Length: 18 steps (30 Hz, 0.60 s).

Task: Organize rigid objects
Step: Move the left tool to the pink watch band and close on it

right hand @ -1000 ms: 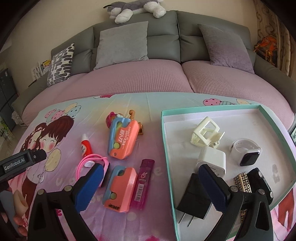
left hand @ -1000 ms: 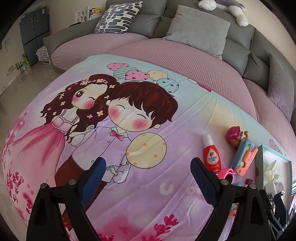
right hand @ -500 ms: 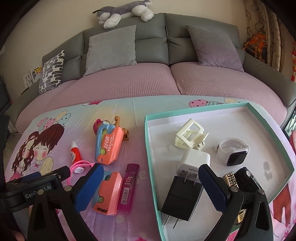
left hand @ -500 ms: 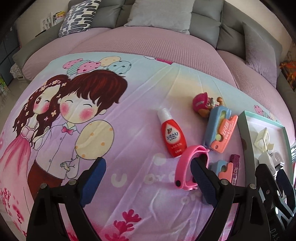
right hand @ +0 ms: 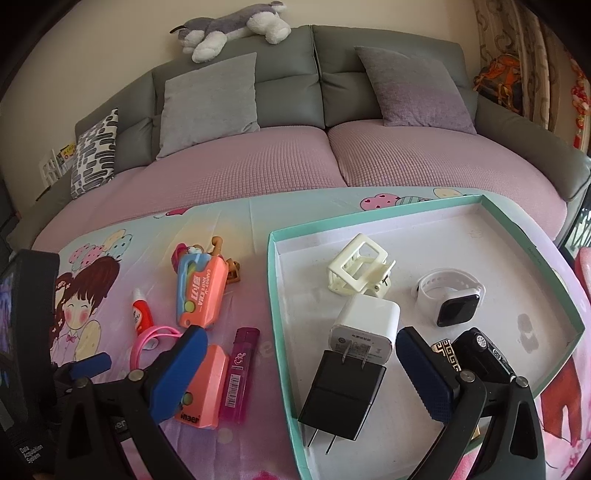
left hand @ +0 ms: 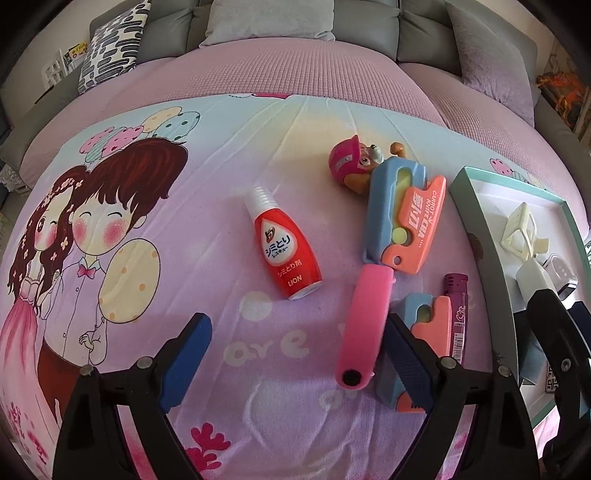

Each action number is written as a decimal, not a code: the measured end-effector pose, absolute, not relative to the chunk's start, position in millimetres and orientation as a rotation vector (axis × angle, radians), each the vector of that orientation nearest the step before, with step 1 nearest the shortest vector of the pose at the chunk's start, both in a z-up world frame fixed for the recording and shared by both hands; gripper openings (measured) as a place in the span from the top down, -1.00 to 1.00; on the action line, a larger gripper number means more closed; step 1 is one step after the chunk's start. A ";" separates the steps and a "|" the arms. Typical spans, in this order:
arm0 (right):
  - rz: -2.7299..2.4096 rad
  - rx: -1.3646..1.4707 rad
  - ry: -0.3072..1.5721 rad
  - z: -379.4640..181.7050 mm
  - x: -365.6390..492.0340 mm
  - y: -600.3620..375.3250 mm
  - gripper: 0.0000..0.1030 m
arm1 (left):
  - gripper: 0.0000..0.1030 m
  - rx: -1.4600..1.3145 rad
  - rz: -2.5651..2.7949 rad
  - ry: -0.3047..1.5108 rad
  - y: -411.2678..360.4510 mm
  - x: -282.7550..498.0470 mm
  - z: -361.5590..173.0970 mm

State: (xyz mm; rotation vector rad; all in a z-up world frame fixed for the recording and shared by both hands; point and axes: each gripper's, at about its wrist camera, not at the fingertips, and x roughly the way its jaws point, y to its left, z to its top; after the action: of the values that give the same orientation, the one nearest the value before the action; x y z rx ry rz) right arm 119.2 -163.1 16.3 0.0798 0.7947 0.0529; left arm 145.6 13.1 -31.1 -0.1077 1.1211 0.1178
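My left gripper hangs open over the cartoon-print cloth. A pink wristband lies just inside its right finger, untouched. Beyond it lie a red bottle, a large blue-and-orange carrot knife toy, a smaller one, a purple case and a pup figure. My right gripper stands open above the teal tray's rim. Below its jaws lies a black charger, with a white charger behind. The tray also holds a cream hair clip, a white smartwatch and a black toy car.
A grey sofa with pink seat covers and cushions runs behind the cloth. A plush dog lies on its backrest. The cloth's left half carries only the printed cartoon couple. A gold-patterned item sits beside the toy car.
My left gripper has swung right and lower, from over the cartoon couple to over the bottle and pink wristband, rolling as it went. The right gripper shifted slightly; its jaws stay open.
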 end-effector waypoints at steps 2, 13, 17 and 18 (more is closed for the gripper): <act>0.052 0.081 0.795 16.4 119.0 -164.0 -1.00 | -0.80 -0.110 0.124 1.117 13.1 146.5 -31.7; 0.052 0.104 0.815 12.6 120.4 -166.9 -1.00 | -0.55 -0.120 0.135 1.088 13.7 142.8 -27.6; 0.048 0.104 0.819 12.3 120.4 -167.9 -1.00 | -0.18 -0.142 0.100 1.080 12.7 142.1 -23.4; 0.048 0.106 0.818 12.3 120.6 -168.0 -1.00 | -0.10 -0.144 0.094 1.078 12.2 142.5 -23.1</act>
State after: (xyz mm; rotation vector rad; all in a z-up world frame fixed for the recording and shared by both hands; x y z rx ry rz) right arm 120.6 -168.0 12.3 0.1058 0.8184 0.0480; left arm 142.5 12.2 -23.1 -0.1444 1.0782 0.0940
